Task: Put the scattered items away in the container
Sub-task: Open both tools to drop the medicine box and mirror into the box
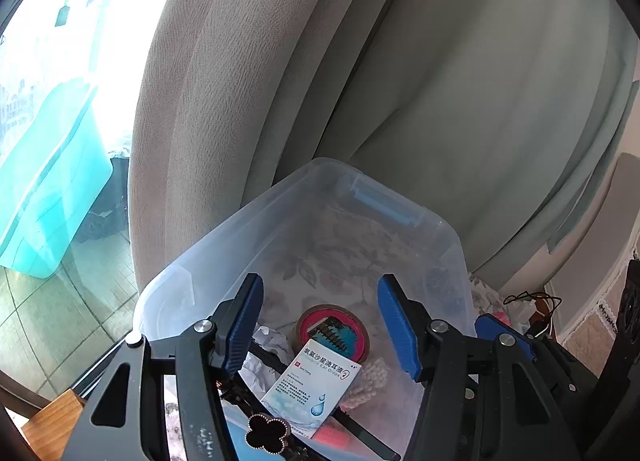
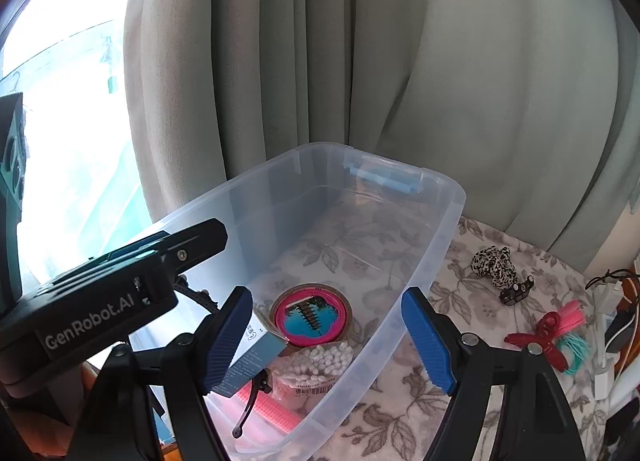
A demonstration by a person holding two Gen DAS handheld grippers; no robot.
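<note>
left wrist: above bin (image 1: pixel 448 245), close | right wrist: likely farther right

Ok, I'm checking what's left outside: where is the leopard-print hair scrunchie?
In the right wrist view, the leopard-print hair scrunchie lies on the floral cloth, right of the clear plastic bin.

The far half of the clear bin (image 2: pixel 436 229) lies bare and reachable from above; its near end is crowded by a tape roll (image 2: pixel 311 315), cotton swabs (image 2: pixel 316 361) and a medicine box (image 1: pixel 312 381). A curtain (image 2: pixel 400 61) hangs close behind the bin.
</note>
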